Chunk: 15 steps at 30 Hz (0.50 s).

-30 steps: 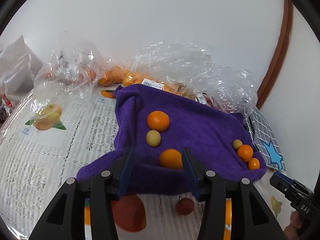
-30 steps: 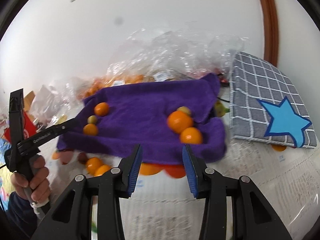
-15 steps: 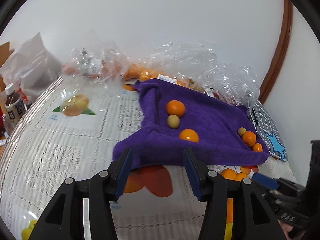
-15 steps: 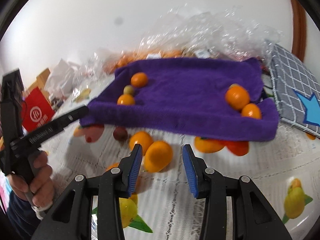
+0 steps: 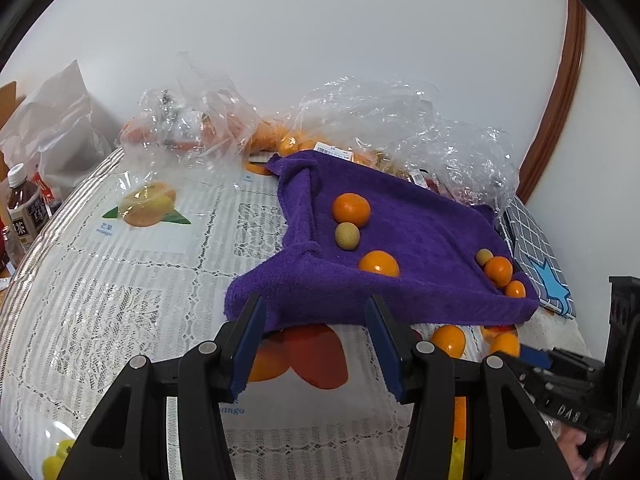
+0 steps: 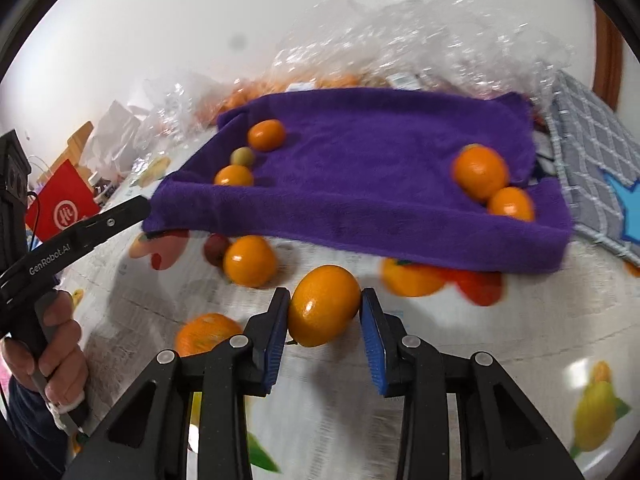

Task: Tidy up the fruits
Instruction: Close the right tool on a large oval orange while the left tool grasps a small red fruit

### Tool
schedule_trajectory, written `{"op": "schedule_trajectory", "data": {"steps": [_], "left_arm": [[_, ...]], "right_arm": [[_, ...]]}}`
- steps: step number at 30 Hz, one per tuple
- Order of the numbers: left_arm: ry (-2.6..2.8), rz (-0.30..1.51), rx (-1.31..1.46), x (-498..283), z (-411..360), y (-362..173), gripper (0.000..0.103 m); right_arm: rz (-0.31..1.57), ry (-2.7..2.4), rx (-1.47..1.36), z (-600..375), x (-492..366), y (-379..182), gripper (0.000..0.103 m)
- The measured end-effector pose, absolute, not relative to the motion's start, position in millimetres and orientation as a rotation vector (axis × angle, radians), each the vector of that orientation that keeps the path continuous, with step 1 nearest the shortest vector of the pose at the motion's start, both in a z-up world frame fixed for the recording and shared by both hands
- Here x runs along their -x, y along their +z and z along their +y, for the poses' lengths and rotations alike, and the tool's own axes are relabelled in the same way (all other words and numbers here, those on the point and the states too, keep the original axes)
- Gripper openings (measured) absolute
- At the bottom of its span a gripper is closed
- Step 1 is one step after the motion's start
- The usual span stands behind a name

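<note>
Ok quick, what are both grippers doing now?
Left gripper: open, holding nothing.
Right gripper: fingers have just been closing, now pressing the orange.

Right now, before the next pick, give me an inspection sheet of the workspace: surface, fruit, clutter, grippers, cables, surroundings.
Surface: table under a white lace cloth with printed fruit pictures.
Job's things: purple towel carrying six small fruits in two groups; loose oranges in front of it, one orange between the right fingers.
Clutter: clear plastic bags behind the towel, drink bottle, red bag, grey checked cloth with a blue star.
Grippers: left gripper open at the towel's near edge; right gripper has just been closing around the orange, contact uncertain.
Cables: thin black cable by the left handle.
Surroundings: white wall, brown trim.
</note>
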State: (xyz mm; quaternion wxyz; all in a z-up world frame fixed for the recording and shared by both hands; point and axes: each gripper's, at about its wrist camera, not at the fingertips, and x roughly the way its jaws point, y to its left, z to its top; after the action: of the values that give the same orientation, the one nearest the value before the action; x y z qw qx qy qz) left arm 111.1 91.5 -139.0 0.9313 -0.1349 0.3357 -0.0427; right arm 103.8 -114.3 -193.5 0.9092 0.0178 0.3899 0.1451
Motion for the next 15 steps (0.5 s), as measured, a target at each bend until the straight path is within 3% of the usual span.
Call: {"op": "schedule_trajectory", "data": {"steps": [6,15], "left_arm": [[-0.138,0.703,0.238,-110.4,79.9,-140.1,0.050],[-0.274,0.762,0.203,-111.0,57.5,-145.1,0.050]], "right_arm": [[0.855,0.281,-0.017,-135.1,-111.9,-200.6,0.036],[0.772,0.269,-0.036,-144.5,-103.8,-194.7,0.035]]}}
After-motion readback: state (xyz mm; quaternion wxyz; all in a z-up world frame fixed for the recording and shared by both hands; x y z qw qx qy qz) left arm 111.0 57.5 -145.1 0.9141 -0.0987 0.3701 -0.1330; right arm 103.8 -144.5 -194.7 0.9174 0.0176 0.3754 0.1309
